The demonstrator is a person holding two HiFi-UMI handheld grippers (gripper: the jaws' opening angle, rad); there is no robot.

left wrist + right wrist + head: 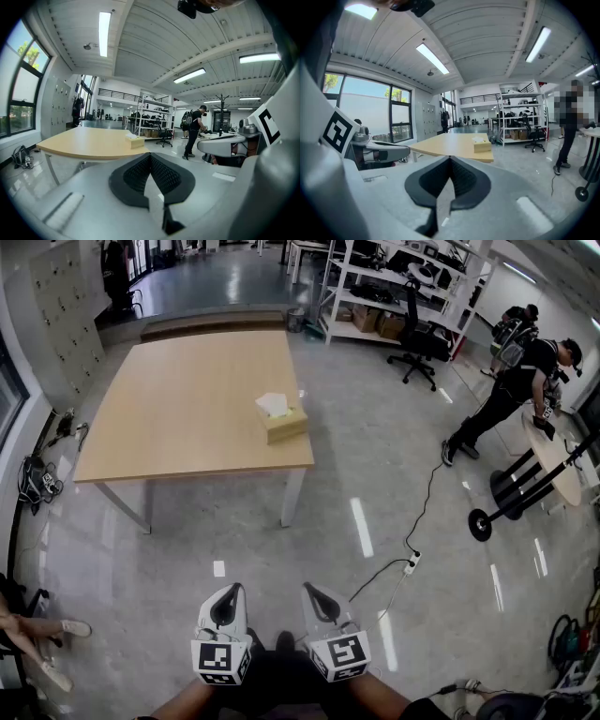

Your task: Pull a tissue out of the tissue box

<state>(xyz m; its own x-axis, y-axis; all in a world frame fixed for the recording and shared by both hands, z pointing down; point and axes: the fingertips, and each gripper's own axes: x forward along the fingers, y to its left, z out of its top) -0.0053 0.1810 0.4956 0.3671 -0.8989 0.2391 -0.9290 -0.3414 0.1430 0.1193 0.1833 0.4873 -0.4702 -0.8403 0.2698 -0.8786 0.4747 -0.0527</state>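
Field notes: I see both grippers low in front of me, over the grey polished floor (375, 474) and well short of the table. Left gripper (228, 594): jaws pressed together, nothing between them; right gripper (316, 594): likewise closed and empty. The tan cardboard tissue box (282, 424) sits near the right front corner of the light wooden rectangular table (178, 399), with a white tissue (272, 404) standing up from its top; well apart from both grippers. A person in dark clothes (511, 390) leans at a round table (562, 470) far right; a black office chair (422, 338) stands by the white shelving (375, 287).
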